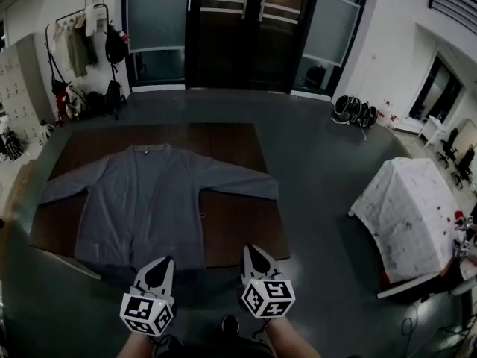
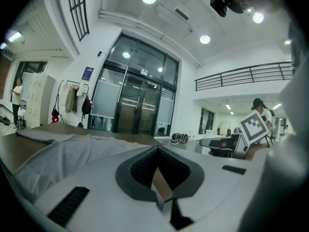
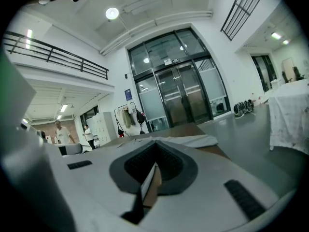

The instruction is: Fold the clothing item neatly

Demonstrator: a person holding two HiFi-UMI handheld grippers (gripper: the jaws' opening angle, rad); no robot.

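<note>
A grey long-sleeved cardigan (image 1: 141, 200) lay spread flat, sleeves out, on the dark brown desk (image 1: 238, 222), with no fold made yet. The left gripper (image 1: 159, 265) and right gripper (image 1: 254, 253) hovered at its near hem, fingers together and empty. This looked like the approach. Next, the fingers would need to open and pinch an edge.

Closed hand-held gripper (image 2: 157, 153) — grey garment (image 2: 72, 152) ahead.

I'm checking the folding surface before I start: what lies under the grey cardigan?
A dark brown tabletop, which shows bare around the sleeves and beyond the collar of the spread cardigan. Whatever lies directly beneath the cloth is covered, so it cannot be seen.
</note>
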